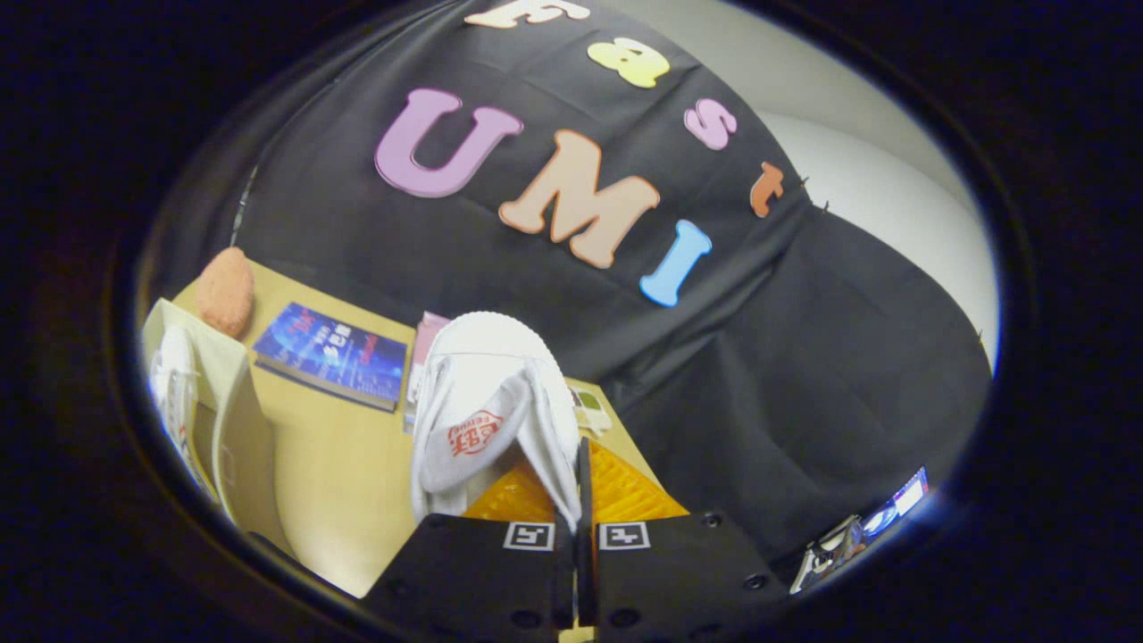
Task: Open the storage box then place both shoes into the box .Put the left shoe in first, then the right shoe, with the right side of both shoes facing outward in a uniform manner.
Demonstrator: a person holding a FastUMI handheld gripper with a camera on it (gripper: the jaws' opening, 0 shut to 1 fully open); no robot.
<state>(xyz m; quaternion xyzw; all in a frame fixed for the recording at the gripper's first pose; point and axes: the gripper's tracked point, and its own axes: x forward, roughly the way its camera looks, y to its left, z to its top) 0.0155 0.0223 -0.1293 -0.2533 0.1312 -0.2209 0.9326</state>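
Note:
A white shoe point(487, 384) with a red logo on its tongue hangs lifted above the table, toe pointing away from me. My gripper point(579, 482) is shut on the shoe, both fingers pinching the right side of its upper. To the left stands the cream storage box point(239, 420), open, with another white shoe point(174, 384) partly visible inside it. The held shoe is to the right of the box and apart from it.
On the wooden table point(339, 482) lie a blue book point(330, 353), an orange fuzzy object point(225, 290) behind the box, a pink item point(430, 332) behind the shoe and a small white object point(591, 413). Some small things point(862, 527) lie far right.

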